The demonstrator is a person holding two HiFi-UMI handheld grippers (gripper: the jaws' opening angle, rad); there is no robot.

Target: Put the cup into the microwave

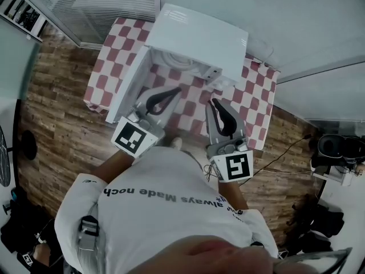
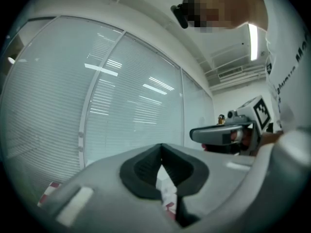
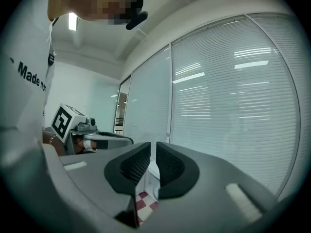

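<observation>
A white microwave (image 1: 199, 39) stands on a table with a red and white checked cloth (image 1: 256, 96). Its door (image 1: 128, 84) hangs open to the left. Pale curved shapes show inside the cavity (image 1: 171, 59), and I cannot pick out a cup in any view. My left gripper (image 1: 178, 89) (image 2: 161, 149) is held above the cloth just in front of the open cavity, its jaws shut on nothing. My right gripper (image 1: 214, 101) (image 3: 153, 149) hovers beside it to the right, pads nearly touching and holding nothing. Both point up toward the glass wall.
Glass partitions with blinds (image 1: 102, 4) run behind the table. Wood-plank floor (image 1: 63, 107) surrounds it. A dark round stool (image 1: 25, 147) stands at the left, and black equipment (image 1: 336, 147) with a cable sits at the right. The person's white shirt (image 1: 165, 221) fills the foreground.
</observation>
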